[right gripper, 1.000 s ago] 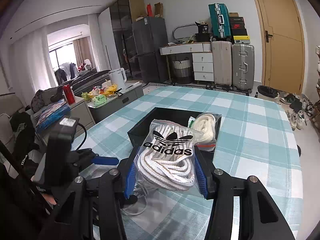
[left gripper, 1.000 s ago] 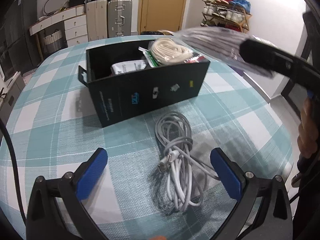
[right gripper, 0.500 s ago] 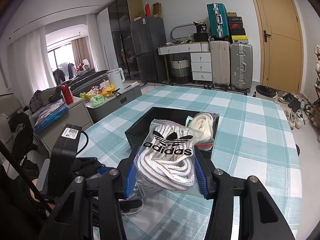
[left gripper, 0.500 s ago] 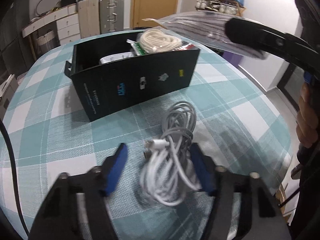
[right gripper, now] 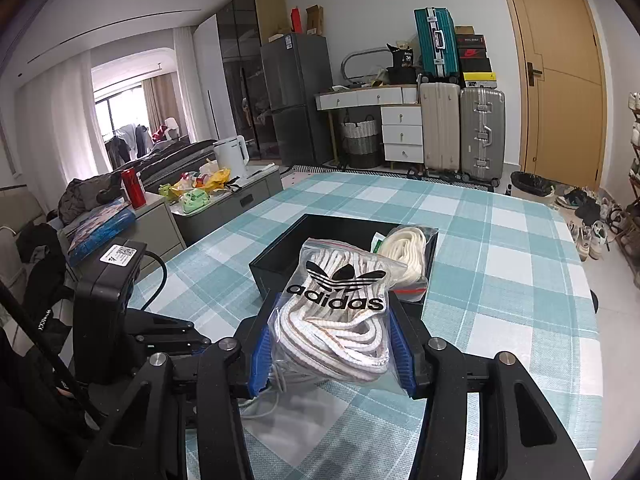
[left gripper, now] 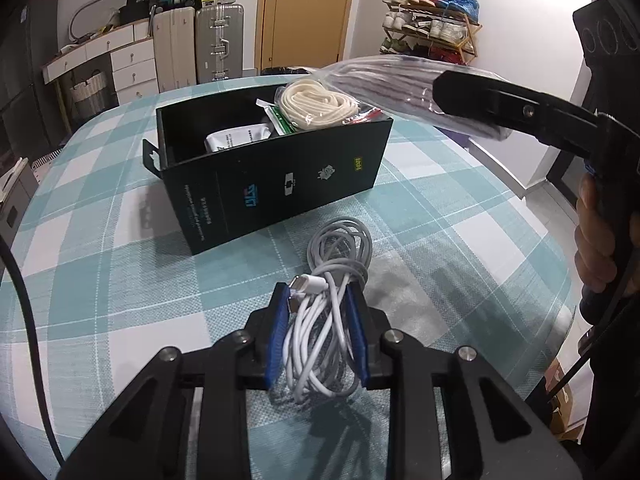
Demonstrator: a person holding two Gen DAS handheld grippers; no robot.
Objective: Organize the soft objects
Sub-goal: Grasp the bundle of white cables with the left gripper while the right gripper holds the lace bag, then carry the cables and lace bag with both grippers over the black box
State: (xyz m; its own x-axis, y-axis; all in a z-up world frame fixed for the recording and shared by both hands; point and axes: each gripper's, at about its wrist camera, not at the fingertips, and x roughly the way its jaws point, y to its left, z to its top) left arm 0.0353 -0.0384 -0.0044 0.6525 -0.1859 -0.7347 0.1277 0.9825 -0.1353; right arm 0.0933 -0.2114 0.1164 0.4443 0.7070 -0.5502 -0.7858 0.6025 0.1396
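Both grippers loaded, black box (left gripper: 276,176) waiting far on the checked table (left gripper: 100,272).

Right gripper (right gripper: 330,344) clamped on bagged laces (right gripper: 340,312), above the box's near right corner; left gripper (left gripper: 320,336) pinching white cable (left gripper: 332,280) low over the table. Risk: slack cable loops snagging the box wall, slippery bag sliding free.
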